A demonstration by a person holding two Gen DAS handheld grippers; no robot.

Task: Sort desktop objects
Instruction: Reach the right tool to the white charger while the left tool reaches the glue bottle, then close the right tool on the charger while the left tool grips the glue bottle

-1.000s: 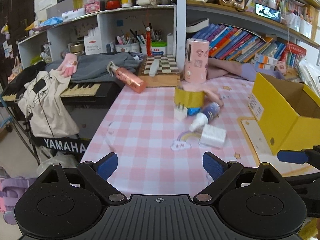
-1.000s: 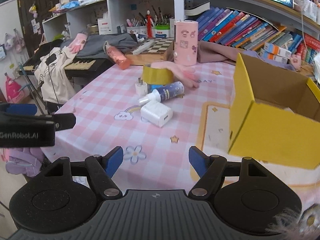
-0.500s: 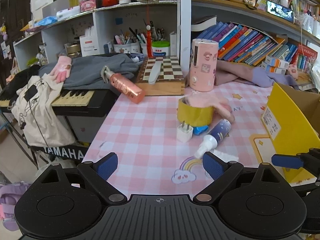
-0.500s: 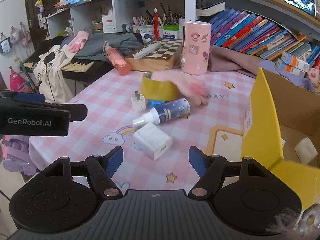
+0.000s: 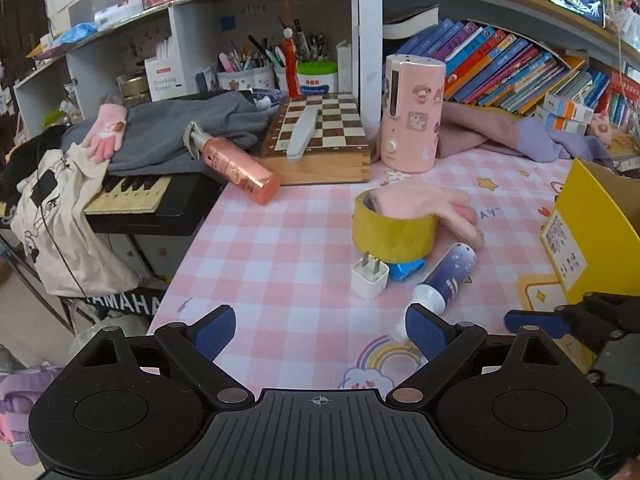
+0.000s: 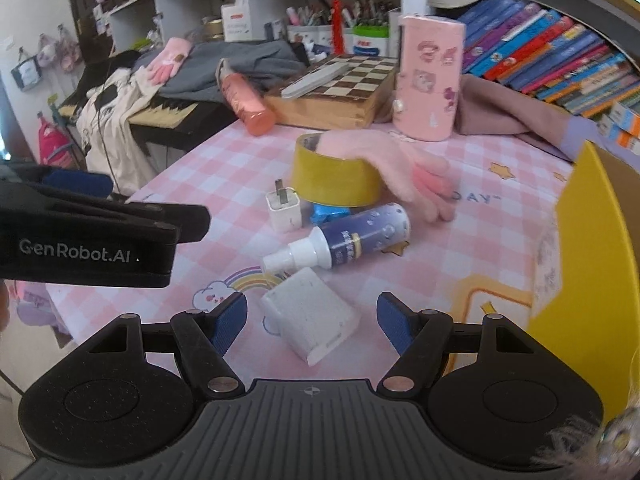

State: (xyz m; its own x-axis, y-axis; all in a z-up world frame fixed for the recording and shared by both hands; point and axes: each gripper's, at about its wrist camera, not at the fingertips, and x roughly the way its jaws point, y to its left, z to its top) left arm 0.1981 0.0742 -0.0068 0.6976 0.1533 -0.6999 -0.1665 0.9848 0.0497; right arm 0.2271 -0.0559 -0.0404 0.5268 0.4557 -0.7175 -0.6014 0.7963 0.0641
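On the pink checked tablecloth lie a yellow tape roll point(image 5: 394, 228) point(image 6: 335, 179), a pink glove point(image 5: 440, 206) point(image 6: 404, 168) draped over it, a small white plug point(image 5: 370, 278) point(image 6: 284, 210), a blue spray bottle point(image 5: 448, 280) point(image 6: 352, 240) on its side, and a larger white charger block point(image 6: 310, 316). My right gripper point(image 6: 311, 322) is open with the charger block between its blue pads, untouched. My left gripper point(image 5: 320, 330) is open and empty above the cloth's near-left part. A yellow cardboard box point(image 5: 596, 232) point(image 6: 592, 248) stands open at the right.
A pink spray bottle point(image 5: 236, 168), a wooden chessboard box point(image 5: 320, 140) and a pink cylinder point(image 5: 412, 120) stand at the back. A keyboard point(image 5: 132, 196) with clothes lies off the left table edge. Bookshelves line the rear.
Both grippers have moved forward toward the cluster of objects. The white charger block now lies between the right gripper's pads. Both stay open.
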